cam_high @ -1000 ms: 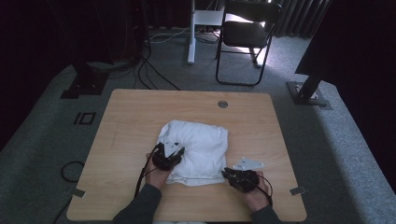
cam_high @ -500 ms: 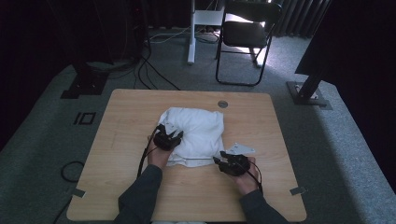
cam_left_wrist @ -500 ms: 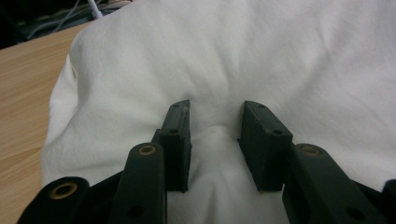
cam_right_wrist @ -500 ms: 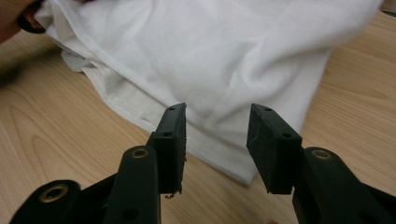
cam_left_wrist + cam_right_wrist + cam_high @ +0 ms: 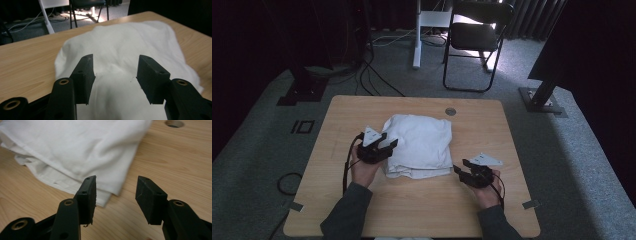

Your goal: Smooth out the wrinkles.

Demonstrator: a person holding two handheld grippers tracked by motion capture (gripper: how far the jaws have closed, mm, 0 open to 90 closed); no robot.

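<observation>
A folded white cloth (image 5: 419, 145) lies in the middle of the wooden table (image 5: 492, 125). My left gripper (image 5: 388, 141) hovers at the cloth's left edge, raised a little. In the left gripper view its jaws (image 5: 115, 72) stand open above the cloth (image 5: 117, 47) and do not press on it. My right gripper (image 5: 460, 167) sits low by the cloth's front right corner. In the right gripper view it (image 5: 116, 192) is open over bare wood, and the layered cloth corner (image 5: 75, 152) lies just ahead of it. Both pairs of jaws have just been opening, with nothing held.
A round cable hole (image 5: 450, 111) is set in the table behind the cloth. On the grey carpet beyond stand a black folding chair (image 5: 477, 35), a white post (image 5: 417, 35) and a stand base (image 5: 542, 100). Cables run over the floor at the left.
The cloth's front edge has moved away from the person. Both grippers have let the cloth go and opened. The left one rose and drew left, and the right one drew right.
</observation>
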